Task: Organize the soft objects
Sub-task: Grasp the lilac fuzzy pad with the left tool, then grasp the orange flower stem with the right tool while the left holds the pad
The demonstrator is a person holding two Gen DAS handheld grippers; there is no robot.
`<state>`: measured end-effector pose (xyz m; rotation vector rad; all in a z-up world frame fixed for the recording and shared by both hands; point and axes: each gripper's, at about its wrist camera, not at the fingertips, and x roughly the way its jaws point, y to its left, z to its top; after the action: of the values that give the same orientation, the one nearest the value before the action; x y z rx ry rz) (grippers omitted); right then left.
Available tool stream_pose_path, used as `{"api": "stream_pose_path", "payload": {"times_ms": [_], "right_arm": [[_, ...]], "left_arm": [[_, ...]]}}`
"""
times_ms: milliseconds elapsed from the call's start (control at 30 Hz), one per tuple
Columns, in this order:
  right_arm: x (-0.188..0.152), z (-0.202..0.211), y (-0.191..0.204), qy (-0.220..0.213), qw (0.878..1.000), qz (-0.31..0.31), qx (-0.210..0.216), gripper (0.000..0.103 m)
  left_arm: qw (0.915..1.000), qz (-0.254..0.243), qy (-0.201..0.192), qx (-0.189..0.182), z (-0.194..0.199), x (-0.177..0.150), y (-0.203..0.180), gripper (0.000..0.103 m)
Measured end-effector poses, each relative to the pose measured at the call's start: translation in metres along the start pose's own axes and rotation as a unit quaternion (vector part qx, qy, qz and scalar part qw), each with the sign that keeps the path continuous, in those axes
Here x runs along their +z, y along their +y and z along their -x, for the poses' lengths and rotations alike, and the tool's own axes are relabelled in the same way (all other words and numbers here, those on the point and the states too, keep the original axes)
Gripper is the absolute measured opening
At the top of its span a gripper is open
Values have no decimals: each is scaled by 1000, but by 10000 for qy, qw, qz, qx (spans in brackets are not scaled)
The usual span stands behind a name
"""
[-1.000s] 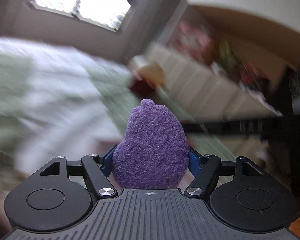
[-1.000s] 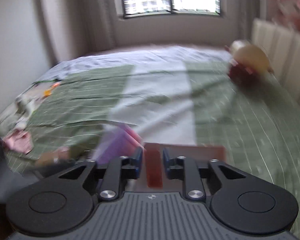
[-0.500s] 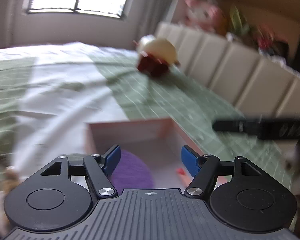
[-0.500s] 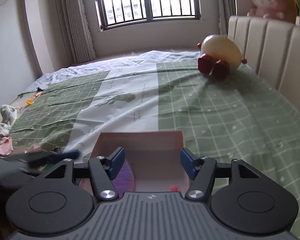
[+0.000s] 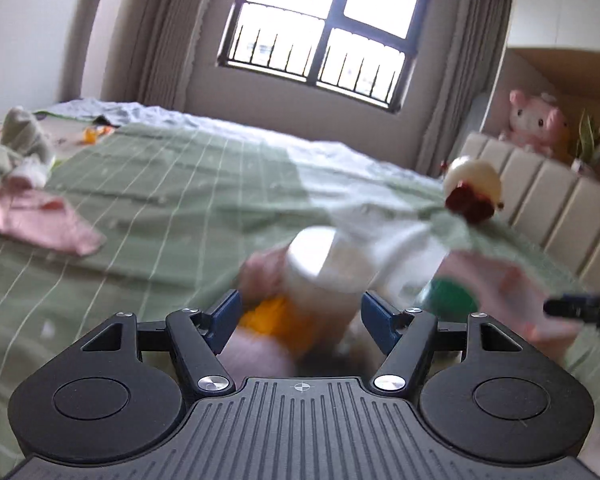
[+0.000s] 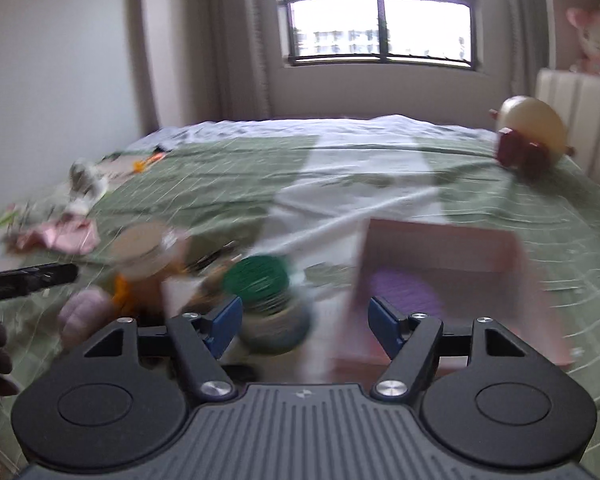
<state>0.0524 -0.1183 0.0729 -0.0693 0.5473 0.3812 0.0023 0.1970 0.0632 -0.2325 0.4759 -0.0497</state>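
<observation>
My left gripper (image 5: 300, 318) is open. Just past its fingertips is a blurred pile on the green bed cover: a white-lidded jar with orange contents (image 5: 320, 280), a lilac soft lump (image 5: 256, 354) and a green-topped round thing (image 5: 452, 300). Nothing is pressed between the pads. My right gripper (image 6: 305, 326) has its jaws opening and holds nothing. The green-topped round thing (image 6: 260, 280) lies just ahead of its left finger. The pink box (image 6: 440, 264) stands ahead to the right with the purple sponge (image 6: 404, 296) inside. The left gripper's tip (image 6: 32, 276) reaches in from the left.
A pink cloth (image 5: 40, 216) and a grey-green soft toy (image 5: 16, 144) lie at the bed's left. A cream and dark red plush (image 5: 472, 188) sits by the padded headboard (image 5: 560, 208). A pink plush (image 5: 536, 120) sits on the shelf above. The window is on the far wall.
The left gripper let go of the purple sponge, which now lies in the pink box. The right jaws opened from nearly shut. Both grippers swung left from the box to the pile.
</observation>
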Motion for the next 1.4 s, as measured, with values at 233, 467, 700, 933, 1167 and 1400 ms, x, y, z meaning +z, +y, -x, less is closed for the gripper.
{"api": "stream_pose_path", "payload": {"times_ms": [233,467,700,933,1167,1400], "right_arm": [[-81,-20,55,132,9951,942,-283,70],[-99,-24,37,349,9983,362,-290,79],[-102,-22,40,393,9978,435,-297,79],[-70,-13,70,246,9952,945,-100,79],[-5,-64,144,728,9877,1137,793,71],[8,-146,192,1670,9800,787,740,32]], "left_arm": [[9965,-615,-69,569,15,-49,77,77],[9994,101,9,-333,36,-25,85,73],[9971,-228,721,-11,-9,-23,32,74],[9961,-187,843,151,-19,-34,30,53],[9973,525,437,255,29,-29,69,52],[9942,1005,179,347,57,-33,112,52]]}}
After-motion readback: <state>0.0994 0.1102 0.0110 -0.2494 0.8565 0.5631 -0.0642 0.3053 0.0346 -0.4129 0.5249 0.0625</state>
